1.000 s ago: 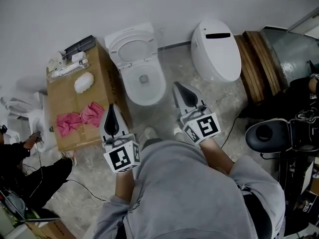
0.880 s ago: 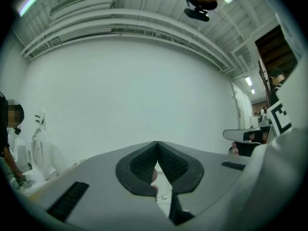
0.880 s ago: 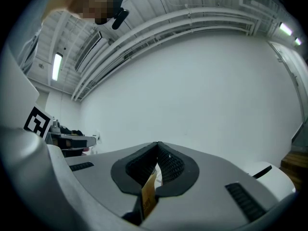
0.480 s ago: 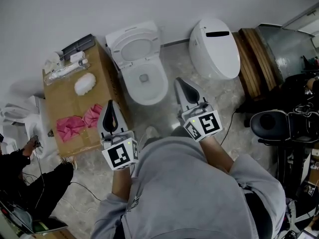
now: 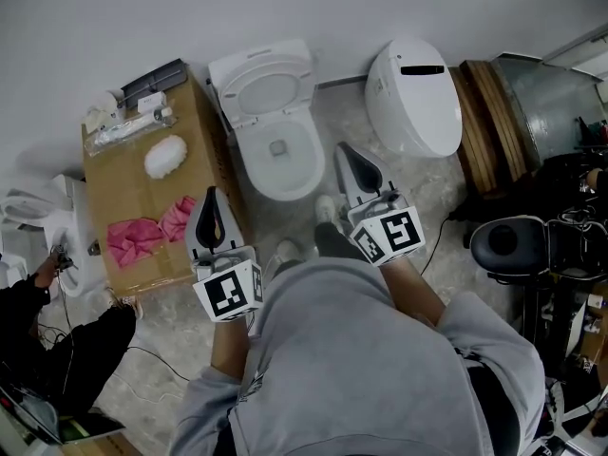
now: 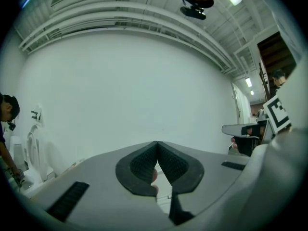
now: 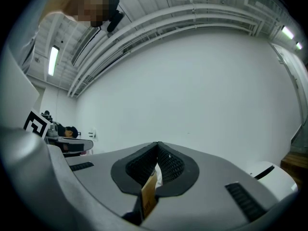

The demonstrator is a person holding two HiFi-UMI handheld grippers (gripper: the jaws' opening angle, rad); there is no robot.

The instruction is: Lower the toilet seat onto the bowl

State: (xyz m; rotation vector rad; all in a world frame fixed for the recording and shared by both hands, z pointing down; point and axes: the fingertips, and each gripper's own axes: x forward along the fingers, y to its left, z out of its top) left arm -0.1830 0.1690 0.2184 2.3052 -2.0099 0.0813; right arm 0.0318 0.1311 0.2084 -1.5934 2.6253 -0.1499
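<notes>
Seat (image 5: 224,91) raised (near wall), bowl (image 5: 245,164) uncovered; left gripper (image 5: 211,198), right gripper (image 5: 345,152) closed, empty.

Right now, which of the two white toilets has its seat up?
The white toilet beside the brown cardboard box: its bowl is open. The rounded white toilet to the right is closed.

The person wears a loose grey sweatshirt (image 5: 351,369) with matching grey sleeves. The left gripper (image 5: 211,194) and right gripper (image 5: 343,149) are smooth grey shells tapering to points (black textured pads (image 6: 142,165) line the insides), each carrying a white cube (image 5: 230,293) with black square markers.
</notes>
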